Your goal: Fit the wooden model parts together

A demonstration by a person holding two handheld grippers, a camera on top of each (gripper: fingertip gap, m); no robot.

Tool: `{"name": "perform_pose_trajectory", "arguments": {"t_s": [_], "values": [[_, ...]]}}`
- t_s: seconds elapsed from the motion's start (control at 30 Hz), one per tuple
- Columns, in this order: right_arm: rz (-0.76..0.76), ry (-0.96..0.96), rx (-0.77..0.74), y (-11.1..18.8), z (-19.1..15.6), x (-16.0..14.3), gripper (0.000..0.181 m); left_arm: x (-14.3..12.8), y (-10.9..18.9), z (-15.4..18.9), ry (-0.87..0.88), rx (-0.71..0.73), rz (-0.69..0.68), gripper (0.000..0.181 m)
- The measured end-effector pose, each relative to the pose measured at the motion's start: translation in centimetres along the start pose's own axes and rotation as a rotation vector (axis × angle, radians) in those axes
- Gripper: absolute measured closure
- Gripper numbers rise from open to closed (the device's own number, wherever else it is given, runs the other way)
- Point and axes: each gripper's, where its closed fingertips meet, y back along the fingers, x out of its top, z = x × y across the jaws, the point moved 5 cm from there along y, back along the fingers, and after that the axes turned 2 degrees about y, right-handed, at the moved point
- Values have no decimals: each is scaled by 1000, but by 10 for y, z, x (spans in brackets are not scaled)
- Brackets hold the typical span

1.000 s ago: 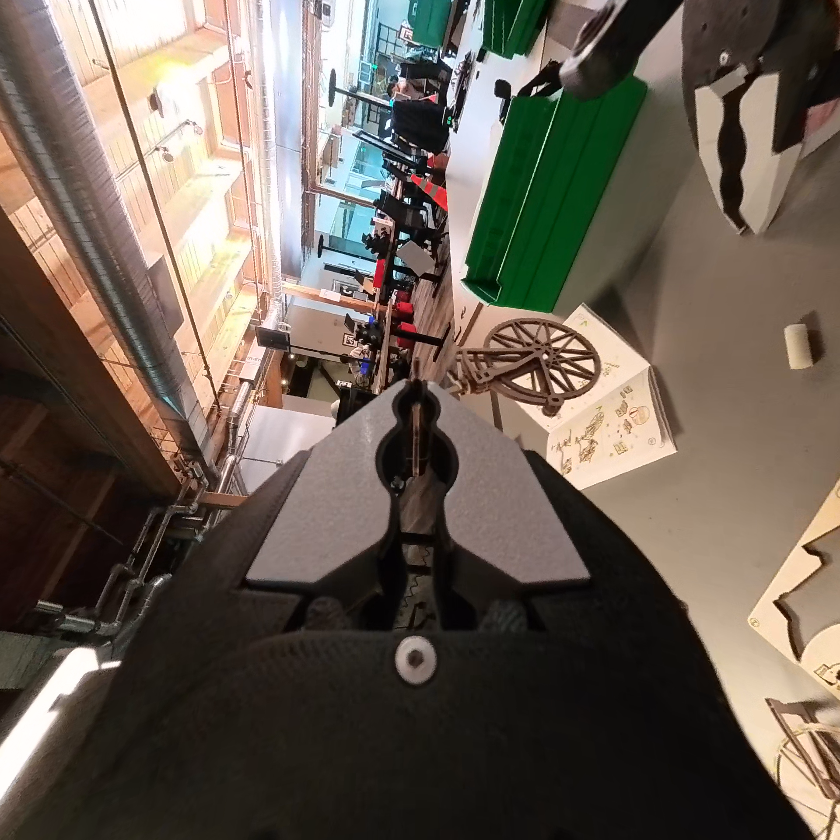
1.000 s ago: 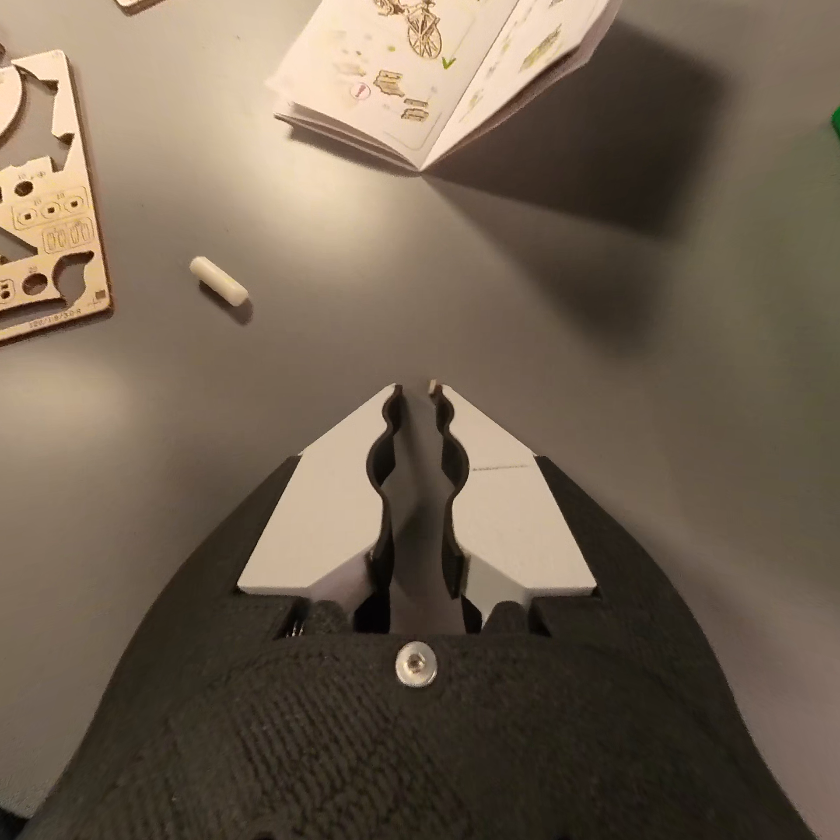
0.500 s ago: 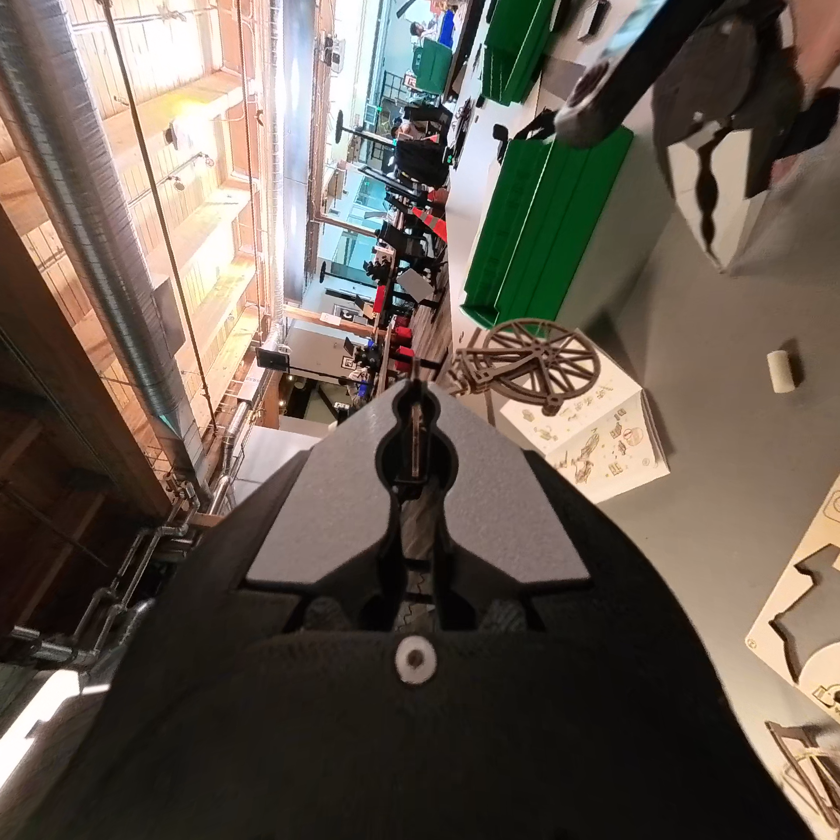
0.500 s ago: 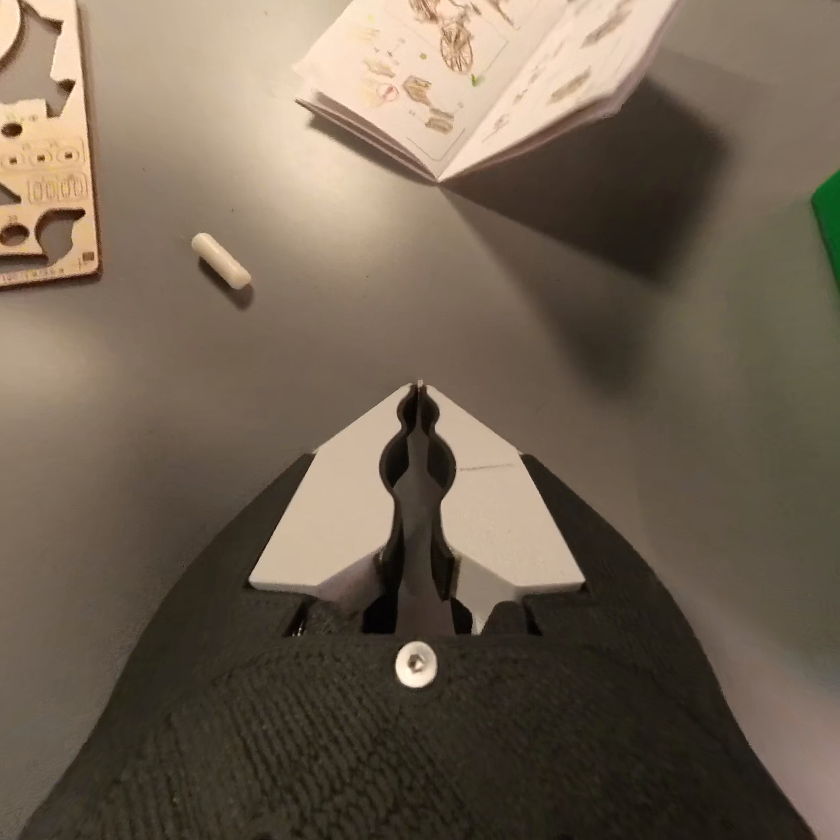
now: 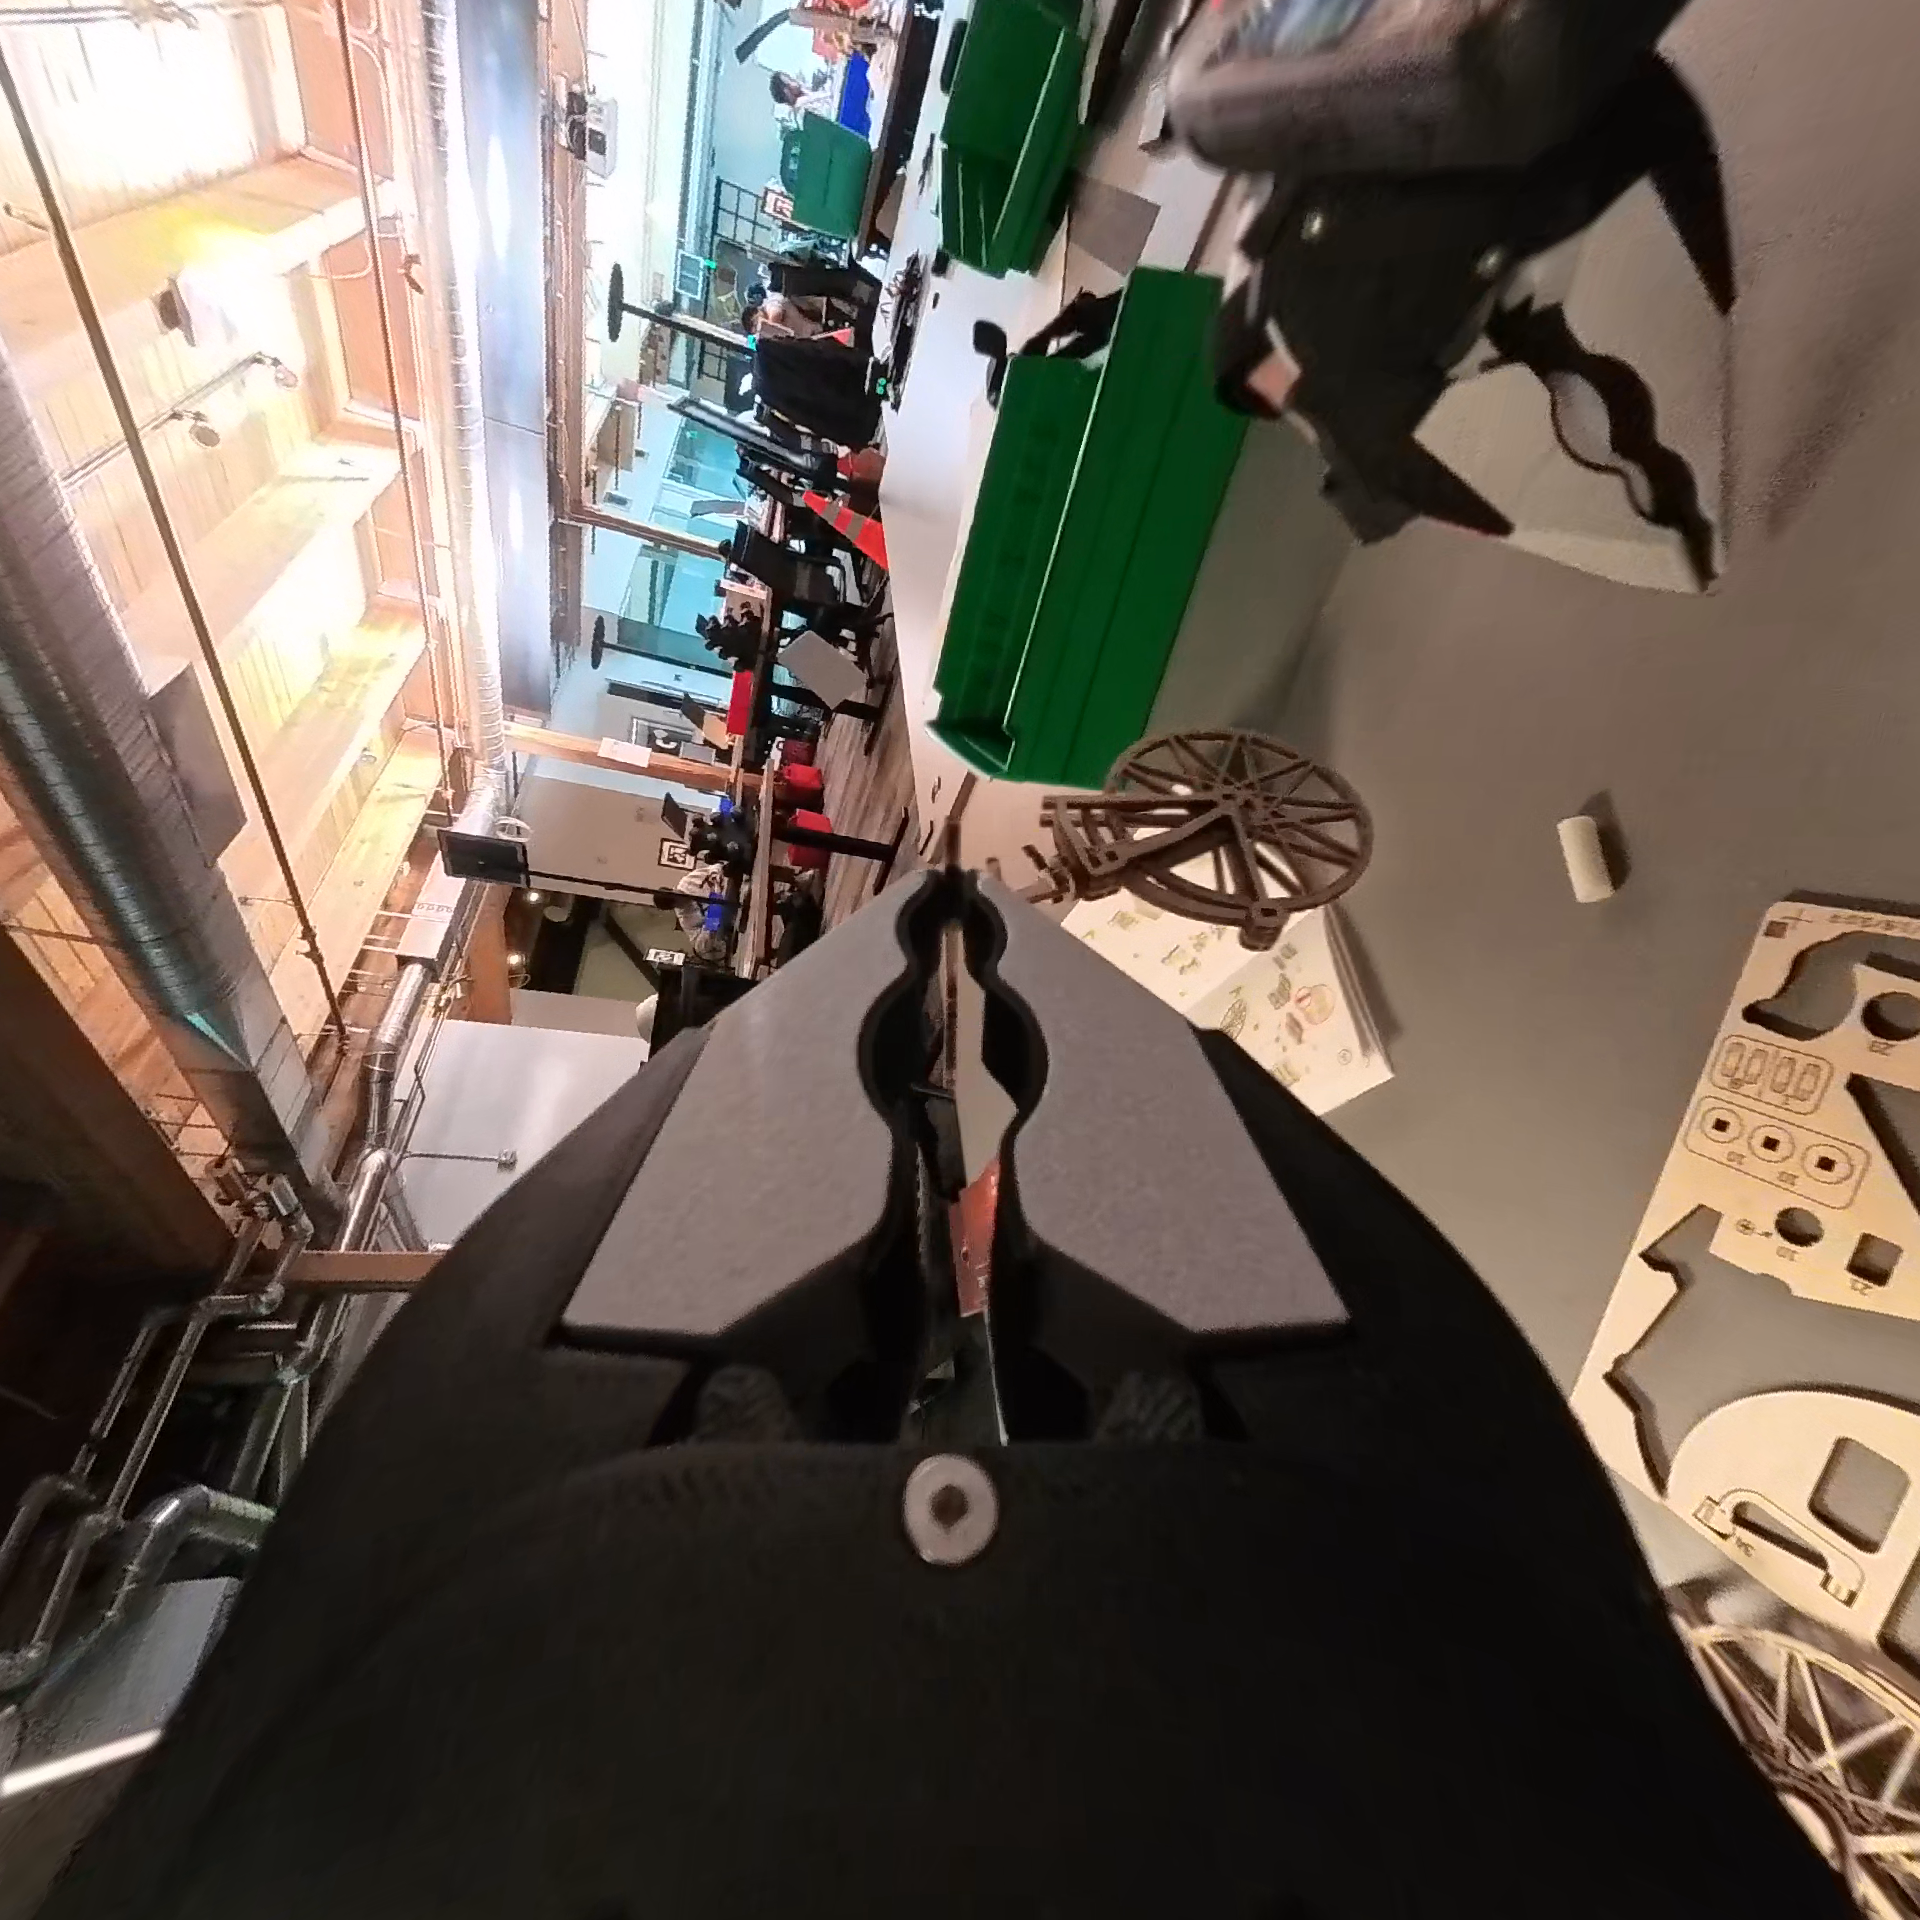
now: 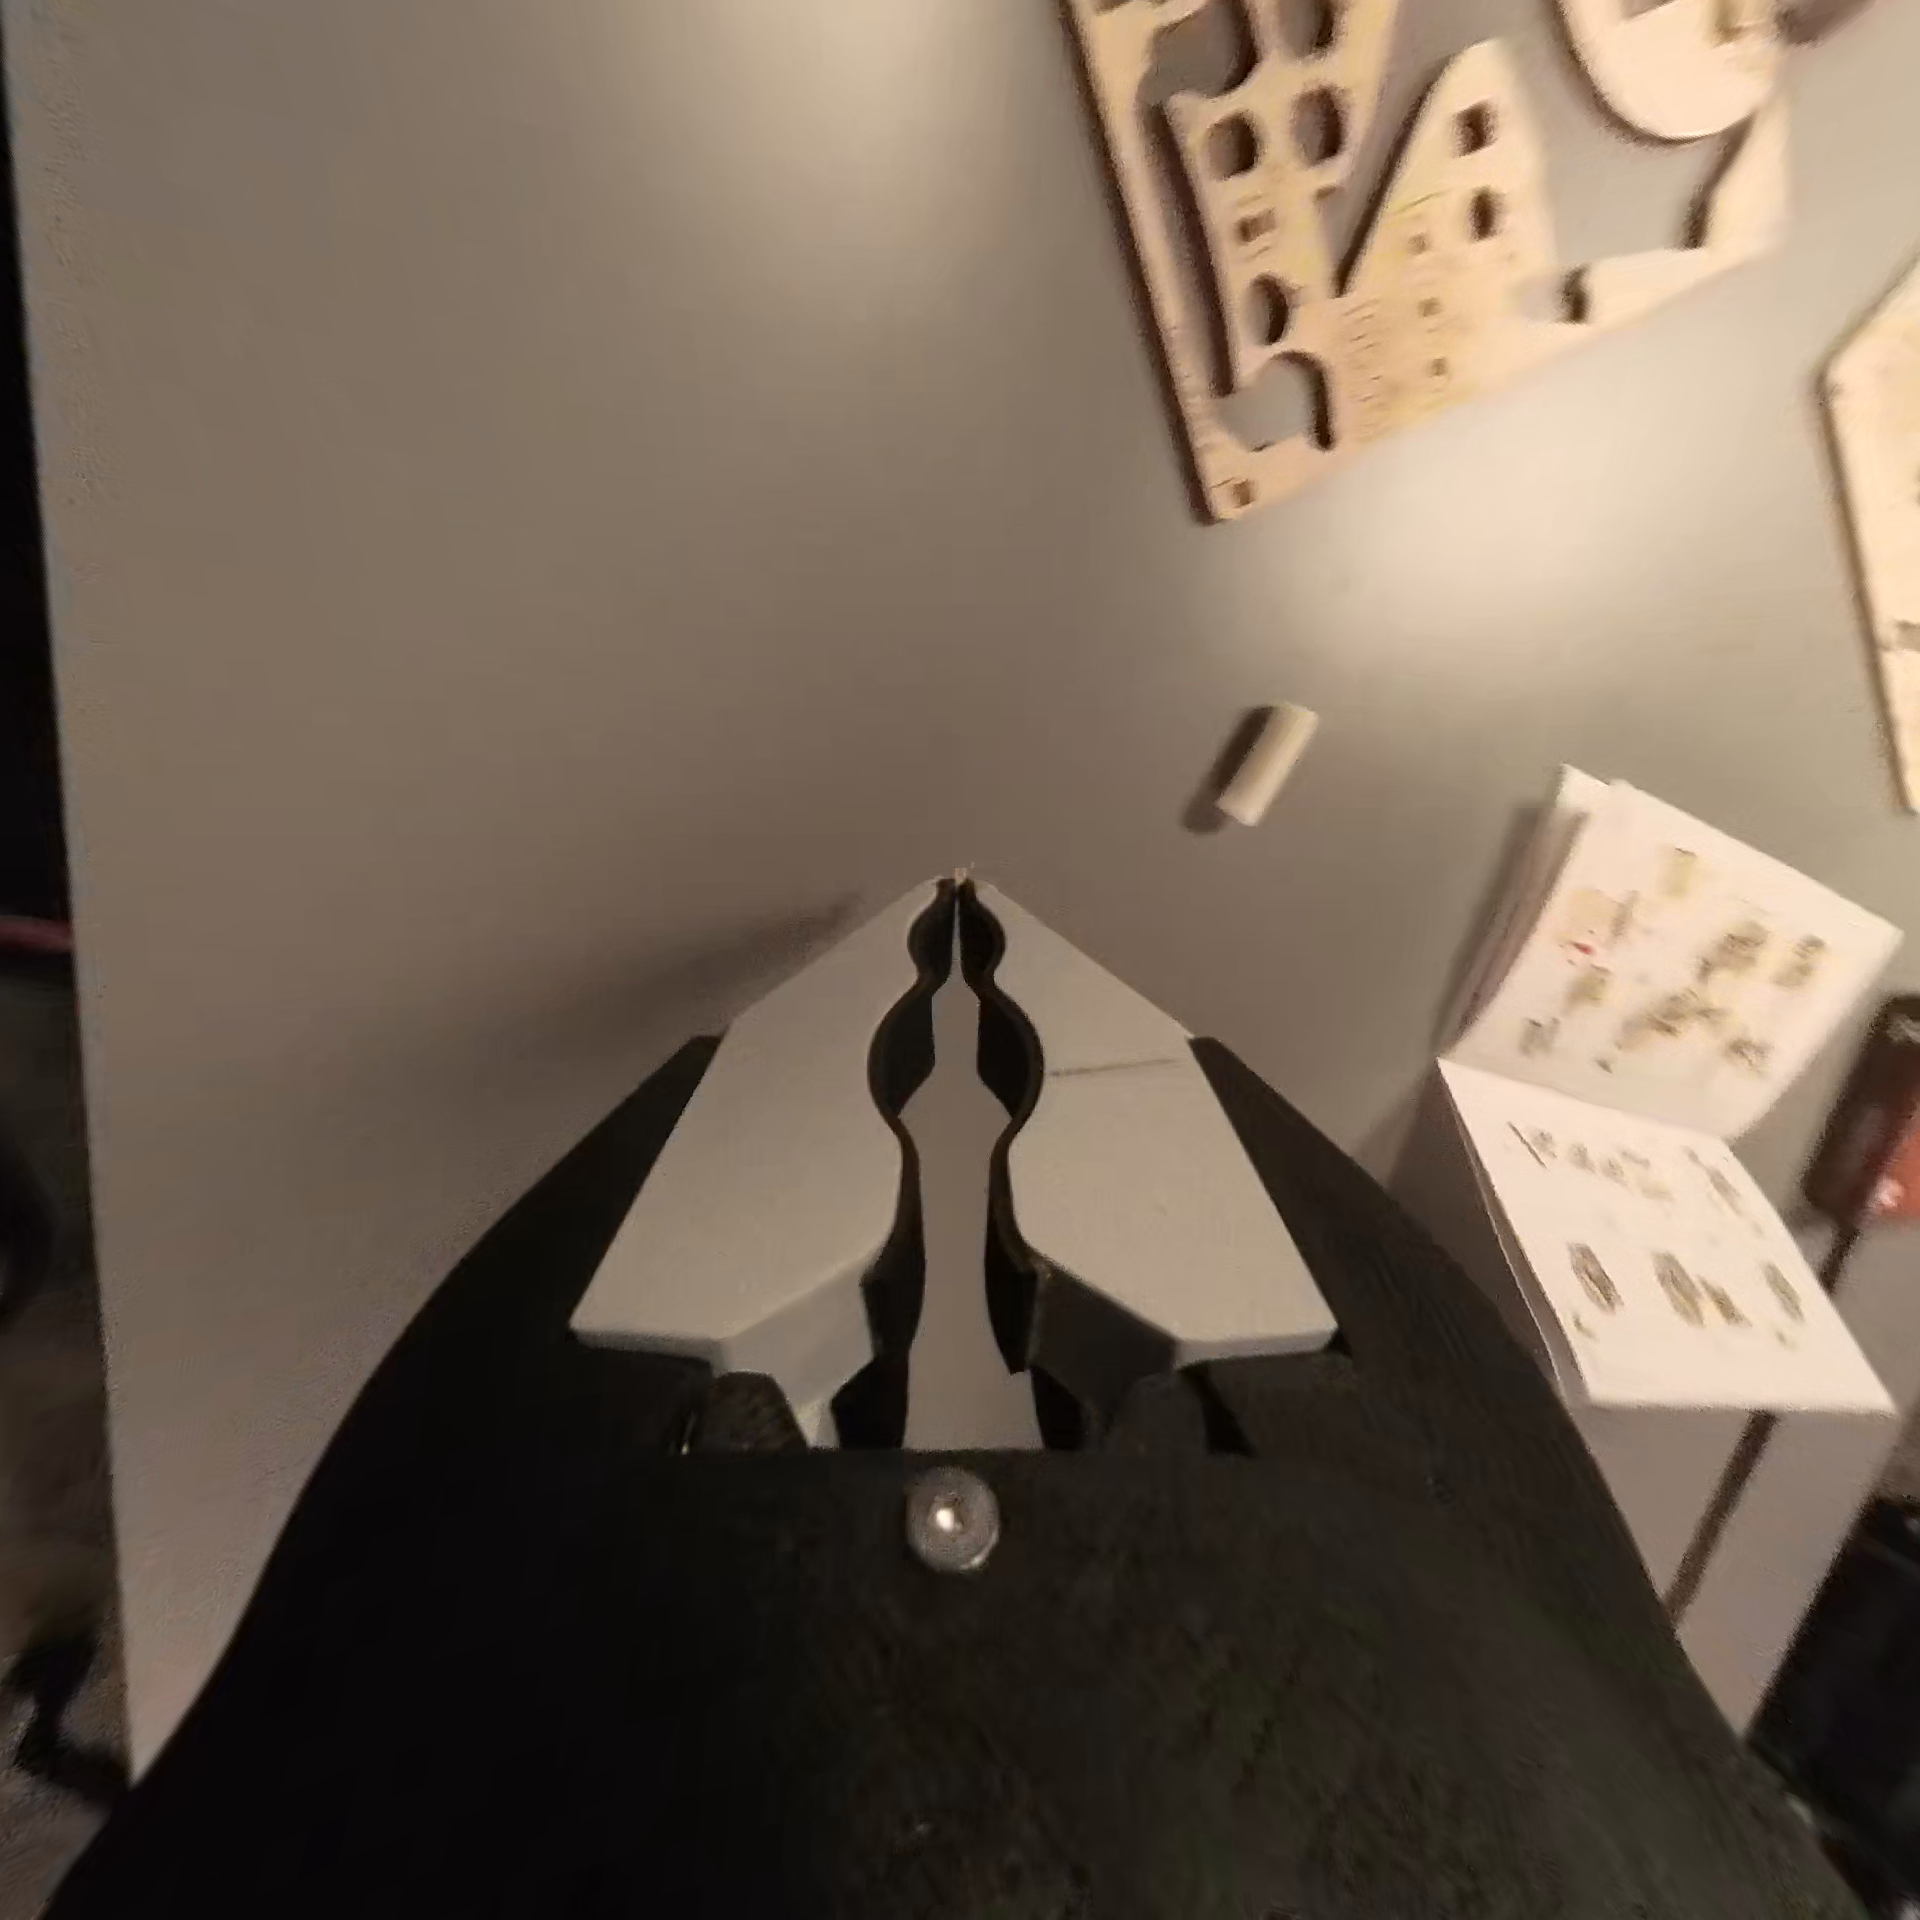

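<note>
Left gripper (image 5: 951, 883): jaws were clenched on a thin dark wooden model part (image 5: 948, 997), seen edge-on between the fingertips and running back along the gap. The gripper was held rolled onto its side, so that the grey table (image 5: 1558, 727) stood as a vertical plane at the right of the left wrist view.

Right gripper (image 6: 956, 885): jaws were pressed together at the tips, where a tiny pale sliver (image 6: 964, 877) was pinched; its kind could not be told. The gripper was pointed down at bare table, near one of its edges. In the left wrist view it (image 5: 1621, 447) was seen raised above the table, blurred.

Spoked wooden wheel assembly (image 5: 1236, 831): recorded resting on an open instruction booklet (image 5: 1288, 1018), just beside a green bin (image 5: 1081, 582).

White cylinder (image 5: 1584, 857): recorded lying alone on the table, between the booklet and a pale punched-out plywood sheet (image 5: 1766, 1247).

Second plywood sheet (image 6: 1455, 229): recorded in the right wrist view, blurred, beyond the cylinder.
</note>
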Motion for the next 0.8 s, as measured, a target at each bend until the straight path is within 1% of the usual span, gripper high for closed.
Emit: {"name": "perform_pose_trajectory", "arguments": {"t_s": [0.1,0.2,0.27,0.43,0.53,0.6,0.7,0.8], "values": [[-37,47,97,-11,1,-10,181,4,-2,3,-19,-21,-13,180],[-30,48,128,-13,5,-12,181,7,-4,5,-35,-32,-23,180],[-37,52,123,-13,7,-13,180,7,-3,5,-35,-36,-21,180],[-41,18,73,-13,12,-13,166,4,-1,4,-24,-31,-26,180],[-36,-72,35,-11,13,-17,160,4,3,2,-27,-18,-28,180],[-48,-159,-29,-11,15,-23,159,5,5,1,-28,-10,-24,180],[-13,-270,-104,-10,12,-27,163,6,7,0,-27,-3,-18,180],[-11,-413,-184,-11,15,-32,164,7,7,0,-26,-6,-14,180]]}}
